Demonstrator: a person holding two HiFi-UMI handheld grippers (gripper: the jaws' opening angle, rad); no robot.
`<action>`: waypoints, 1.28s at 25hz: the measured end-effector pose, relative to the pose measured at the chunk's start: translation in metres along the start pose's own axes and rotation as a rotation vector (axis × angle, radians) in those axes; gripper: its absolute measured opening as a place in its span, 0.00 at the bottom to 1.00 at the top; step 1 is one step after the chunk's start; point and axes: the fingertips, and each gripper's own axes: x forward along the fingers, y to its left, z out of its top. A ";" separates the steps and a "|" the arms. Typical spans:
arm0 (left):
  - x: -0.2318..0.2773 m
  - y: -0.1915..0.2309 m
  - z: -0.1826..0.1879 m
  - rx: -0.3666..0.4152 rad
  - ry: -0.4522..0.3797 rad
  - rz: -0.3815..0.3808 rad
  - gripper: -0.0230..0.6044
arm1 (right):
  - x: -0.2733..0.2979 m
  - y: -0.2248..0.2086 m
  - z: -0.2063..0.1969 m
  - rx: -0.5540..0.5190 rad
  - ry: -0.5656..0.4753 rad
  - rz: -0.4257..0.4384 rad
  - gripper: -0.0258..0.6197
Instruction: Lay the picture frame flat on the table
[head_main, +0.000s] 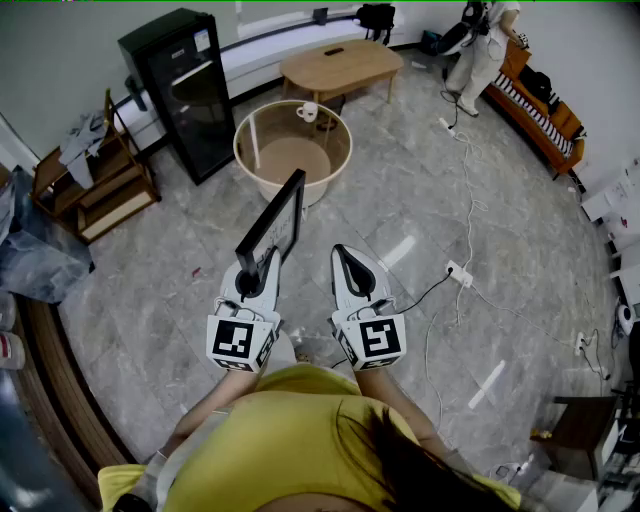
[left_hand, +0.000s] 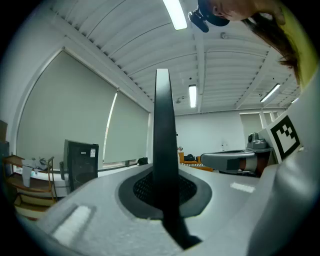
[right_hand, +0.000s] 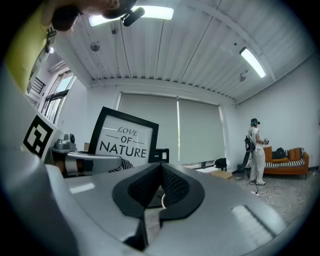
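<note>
L gripper (head_main: 263, 262): clamped on edge of black rectangular picture frame (head_main: 272, 222) | frame: upright, in air over grey floor (head_main: 420, 200), near round glass-top table (head_main: 244, 128) | R gripper (head_main: 350, 256): jaws pressed together, empty

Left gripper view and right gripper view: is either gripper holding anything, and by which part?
The left gripper is shut on the black rectangular picture frame, pinching its lower border edge-on. The right gripper is shut and empty.
</note>
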 end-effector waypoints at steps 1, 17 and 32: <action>0.001 -0.002 -0.002 -0.002 0.002 -0.004 0.05 | 0.000 -0.002 -0.001 0.001 -0.001 -0.003 0.04; 0.101 0.066 -0.029 -0.049 0.014 -0.026 0.05 | 0.113 -0.046 -0.031 0.037 0.028 -0.005 0.04; 0.263 0.188 -0.025 -0.055 0.026 -0.121 0.05 | 0.297 -0.114 -0.036 0.034 0.052 -0.094 0.04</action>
